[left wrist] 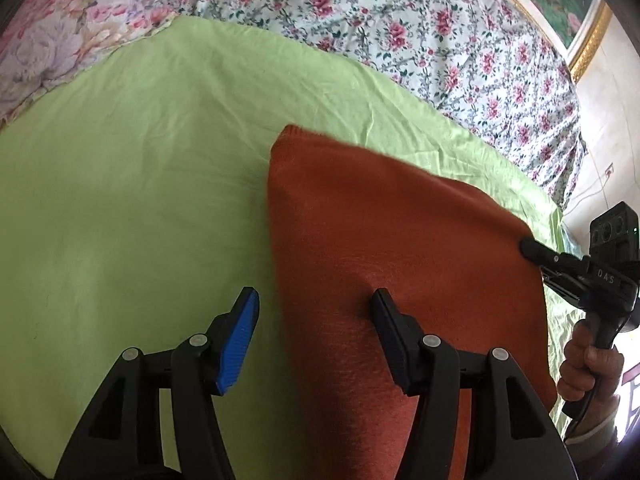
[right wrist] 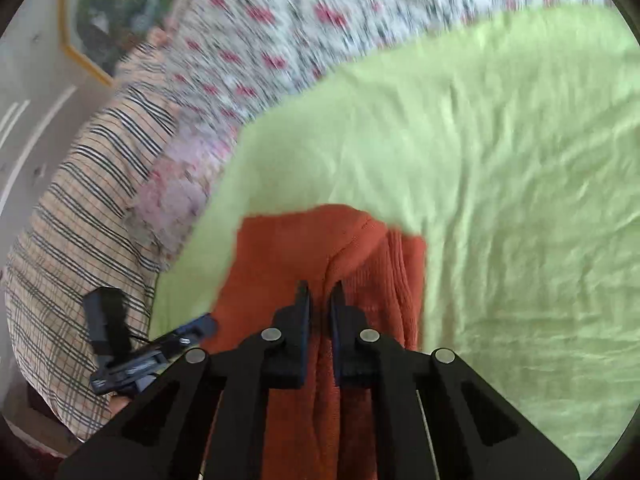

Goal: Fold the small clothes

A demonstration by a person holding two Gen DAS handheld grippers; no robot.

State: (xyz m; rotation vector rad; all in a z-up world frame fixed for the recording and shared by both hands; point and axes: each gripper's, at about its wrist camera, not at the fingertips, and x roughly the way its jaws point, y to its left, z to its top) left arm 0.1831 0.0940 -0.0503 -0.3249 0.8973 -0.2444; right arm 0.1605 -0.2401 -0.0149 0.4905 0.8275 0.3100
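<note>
A rust-orange knit garment [left wrist: 400, 248] lies on a light green sheet [left wrist: 140, 184]. My left gripper [left wrist: 316, 308] is open just above the garment's left edge; its right finger is over the cloth and its blue-padded left finger is over the sheet. My right gripper [right wrist: 320, 300] is shut on a raised fold of the orange garment [right wrist: 288, 248], lifting it. In the left wrist view the right gripper [left wrist: 528, 246] meets the garment's right edge. The left gripper [right wrist: 200, 326] shows at the lower left of the right wrist view.
A floral bedspread [left wrist: 400, 40] lies beyond the green sheet. A floral pillow [left wrist: 52, 48] is at the far left. A gold-framed picture [left wrist: 576, 12] hangs on the wall. A person in a plaid shirt [right wrist: 88, 208] is at the left of the right wrist view.
</note>
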